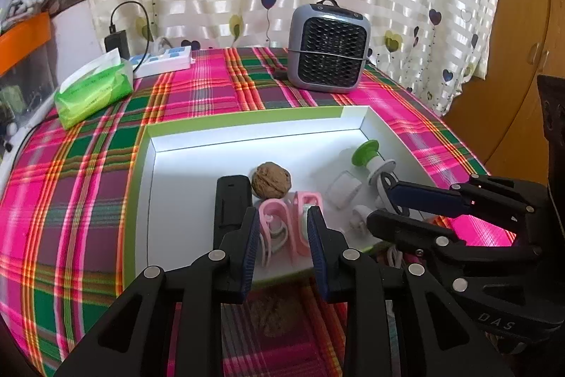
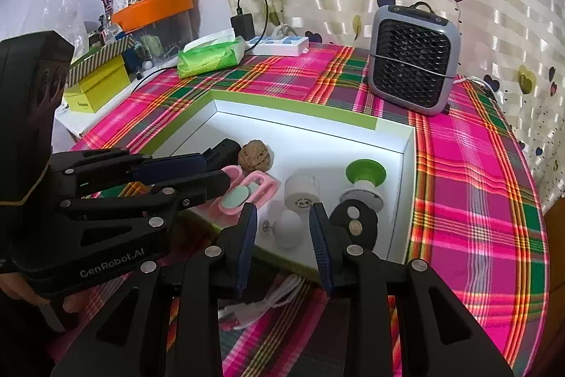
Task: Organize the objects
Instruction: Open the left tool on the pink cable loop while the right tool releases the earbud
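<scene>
A shallow white box with a green rim (image 1: 243, 121) is seen lying on a table covered with a pink, green and red plaid cloth (image 1: 70, 186). Inside the box a walnut (image 1: 271, 180) is found beside a black rectangular device (image 1: 231, 200), with two pink clips (image 1: 289, 218) just in front of them. Further right in the box, a green-and-white suction-cup piece (image 2: 363, 179), a small white round container (image 2: 302, 191) and a white egg-shaped object (image 2: 289, 228) are grouped near one another.

The left gripper (image 1: 282, 235) is held over the near edge of the box, its jaws apart, with the pink clips seen between the blue pads but not pressed by them. The right gripper (image 2: 284, 235) is likewise held with jaws apart around the white egg-shaped object (no contact can be made out).

At the back of the table a grey fan heater (image 1: 328, 48), a green tissue pack (image 1: 93, 90) and a white power strip (image 1: 162, 60) are placed. A white cable (image 2: 268, 302) lies on the cloth in front of the box.
</scene>
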### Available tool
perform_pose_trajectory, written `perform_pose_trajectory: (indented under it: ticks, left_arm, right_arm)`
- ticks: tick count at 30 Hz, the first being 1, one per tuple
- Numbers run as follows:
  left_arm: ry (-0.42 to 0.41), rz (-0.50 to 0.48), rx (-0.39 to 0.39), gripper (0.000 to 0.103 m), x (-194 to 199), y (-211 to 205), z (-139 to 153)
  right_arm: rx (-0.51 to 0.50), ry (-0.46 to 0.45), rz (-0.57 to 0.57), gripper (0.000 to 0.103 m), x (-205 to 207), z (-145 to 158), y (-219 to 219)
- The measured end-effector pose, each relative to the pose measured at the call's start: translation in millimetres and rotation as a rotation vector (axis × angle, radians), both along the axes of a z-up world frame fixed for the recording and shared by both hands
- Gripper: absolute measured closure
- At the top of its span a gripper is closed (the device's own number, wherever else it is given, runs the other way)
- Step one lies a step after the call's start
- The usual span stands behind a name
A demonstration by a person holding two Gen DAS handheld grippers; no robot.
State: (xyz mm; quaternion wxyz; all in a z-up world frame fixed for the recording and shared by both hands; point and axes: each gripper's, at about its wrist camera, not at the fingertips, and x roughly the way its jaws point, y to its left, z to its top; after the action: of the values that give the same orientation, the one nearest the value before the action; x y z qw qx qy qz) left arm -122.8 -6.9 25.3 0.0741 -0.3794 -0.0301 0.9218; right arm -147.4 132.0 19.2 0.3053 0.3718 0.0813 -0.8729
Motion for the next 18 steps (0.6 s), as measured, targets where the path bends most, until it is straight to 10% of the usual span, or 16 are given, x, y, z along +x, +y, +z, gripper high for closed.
perform_pose_trajectory:
  ticks: [18]
  left_arm:
    - [0.029,-0.015,-0.011,0.077,34,9,9]
  right_arm:
    - [-0.004,0.026,-0.005,0.071,33,10,6]
